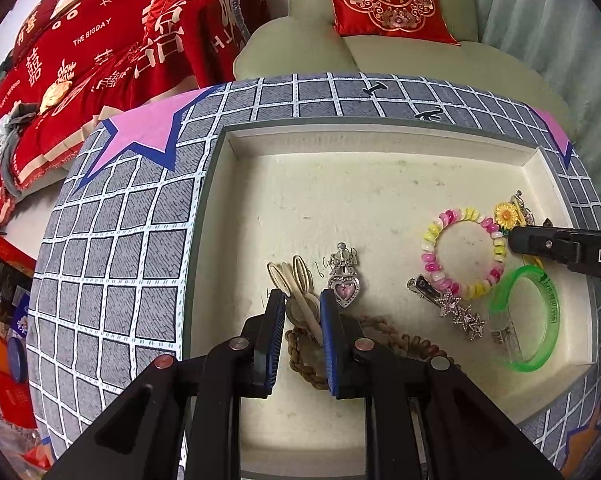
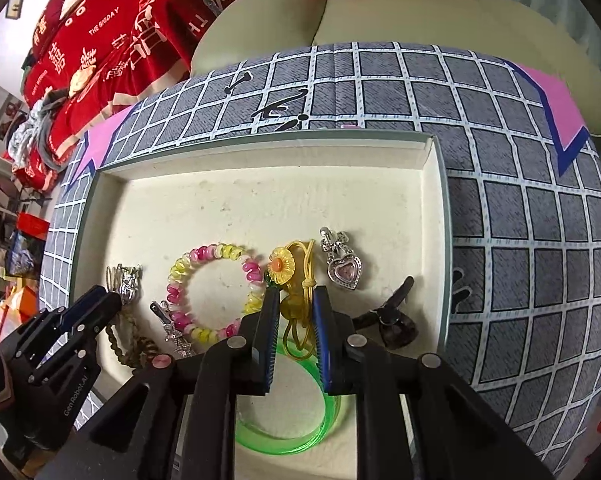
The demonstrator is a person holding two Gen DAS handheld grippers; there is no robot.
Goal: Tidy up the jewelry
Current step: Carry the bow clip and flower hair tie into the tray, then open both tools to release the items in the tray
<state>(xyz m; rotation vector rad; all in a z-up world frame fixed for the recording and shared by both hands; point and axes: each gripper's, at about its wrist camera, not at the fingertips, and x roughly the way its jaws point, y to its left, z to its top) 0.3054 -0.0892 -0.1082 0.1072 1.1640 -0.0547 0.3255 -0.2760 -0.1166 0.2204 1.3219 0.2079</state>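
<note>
A cream tray holds the jewelry. My left gripper is shut on a beige loop-eared hair clip, low over a brown braided cord. Beside it lies a silver heart charm. In the right wrist view my right gripper is open, and the yellow cord of a sunflower charm lies loose between its pads. A pink-and-yellow bead bracelet sits to its left, and a green bangle is partly hidden under it.
A star clip lies between bracelet and bangle. A second heart charm and a dark claw clip lie near the tray's right wall. The tray rests on grey grid cloth. Behind are a pale sofa and red bedding.
</note>
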